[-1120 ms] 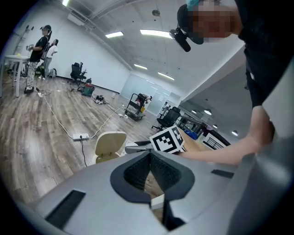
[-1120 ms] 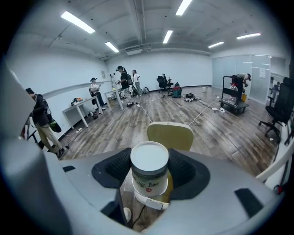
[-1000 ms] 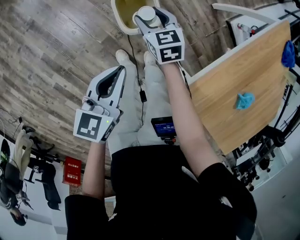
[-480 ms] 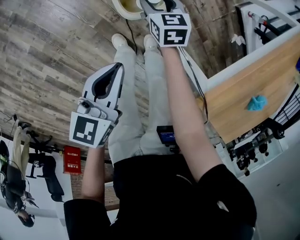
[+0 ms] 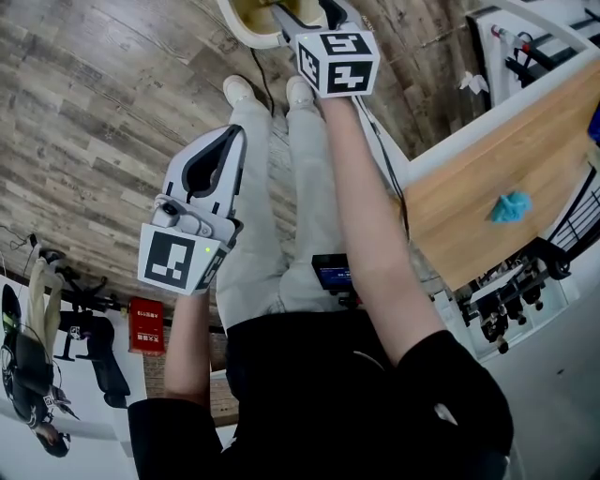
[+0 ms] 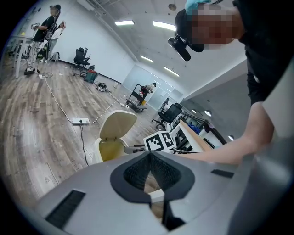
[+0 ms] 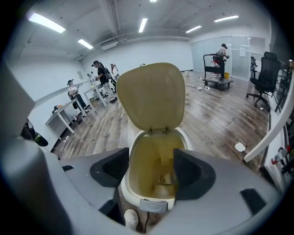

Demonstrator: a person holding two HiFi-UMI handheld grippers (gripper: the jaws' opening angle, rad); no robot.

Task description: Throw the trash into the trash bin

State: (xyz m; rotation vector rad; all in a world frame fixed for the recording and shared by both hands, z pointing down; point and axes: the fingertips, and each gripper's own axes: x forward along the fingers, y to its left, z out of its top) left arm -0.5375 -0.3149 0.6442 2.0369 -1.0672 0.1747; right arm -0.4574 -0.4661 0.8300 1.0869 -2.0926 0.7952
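From the head view, the right tongs hang at the picture's top edge, right over the open trash bin. The left tongs sit lower in the picture, above the wooden floor beside the person's leg and short of the bin. A blue wad lies on the counter, close to the edge on the rack side and away from the white-trimmed edge that faces the bin. It is well apart from both tongs. In the left gripper view the left tongs are clenched tip to tip on nothing, and the bin with its raised lid stands ahead, a little to their left. In the right gripper view the right tongs have just been opening and stand released, with no thing between the pads. Through the gap I look down into the bin, where pale scraps rest at the bottom, too small to name. I judge the wad to be the next trash. It lies back and to the right of the right tongs, so the right hand is nearer. It is a crumpled lump with no clear long axis.
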